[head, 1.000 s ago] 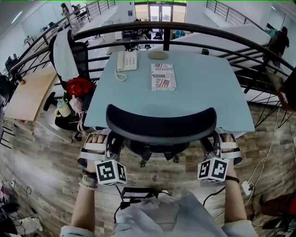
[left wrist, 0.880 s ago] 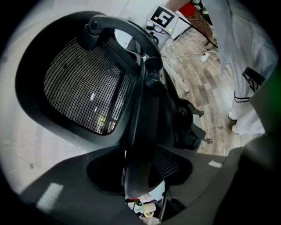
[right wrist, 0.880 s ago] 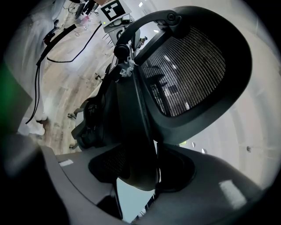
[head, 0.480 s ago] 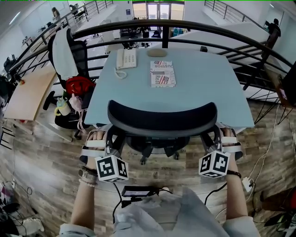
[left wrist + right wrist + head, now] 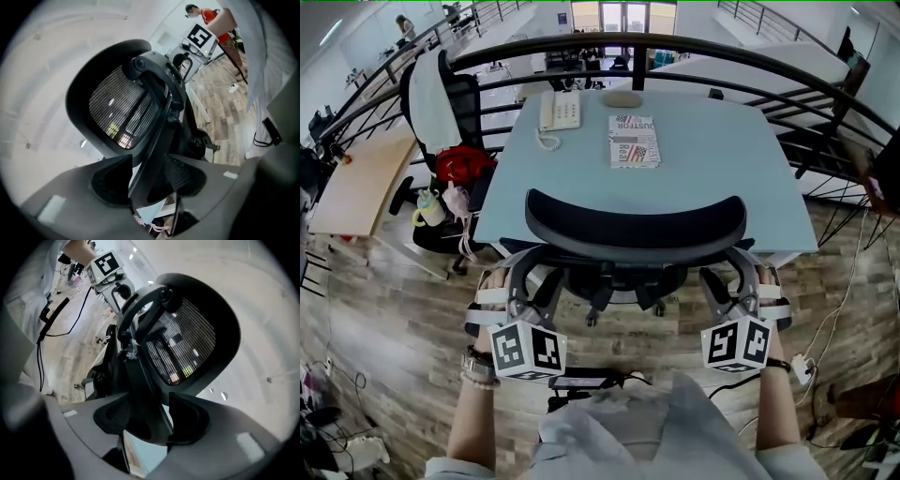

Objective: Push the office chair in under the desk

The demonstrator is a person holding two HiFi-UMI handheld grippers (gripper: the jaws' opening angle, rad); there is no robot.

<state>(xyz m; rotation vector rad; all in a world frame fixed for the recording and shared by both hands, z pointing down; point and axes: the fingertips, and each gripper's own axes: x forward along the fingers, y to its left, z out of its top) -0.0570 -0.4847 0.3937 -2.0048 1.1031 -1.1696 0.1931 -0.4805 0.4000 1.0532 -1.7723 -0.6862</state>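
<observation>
The black office chair (image 5: 636, 228) stands tucked against the front edge of the pale blue desk (image 5: 712, 178), its seat under the top. My left gripper (image 5: 523, 286) is at the left strut of the chair's back, my right gripper (image 5: 733, 286) at the right strut. In the left gripper view the dark strut (image 5: 157, 140) runs up between the jaws to the mesh backrest (image 5: 119, 115). The right gripper view mirrors this with the backrest (image 5: 187, 341). Both pairs of jaws have just been opening and stand apart around the struts.
On the desk lie a white phone (image 5: 558, 114) and a magazine (image 5: 634, 142). A curved black railing (image 5: 637, 47) runs behind it. A second chair (image 5: 441, 103) with a red bag (image 5: 461, 169) stands at the left beside a wooden table (image 5: 356, 183). Cables (image 5: 806, 370) trail on the floor.
Both grippers have drawn back a little toward me and their jaws have widened off the chair's struts. The chair stays against the desk.
</observation>
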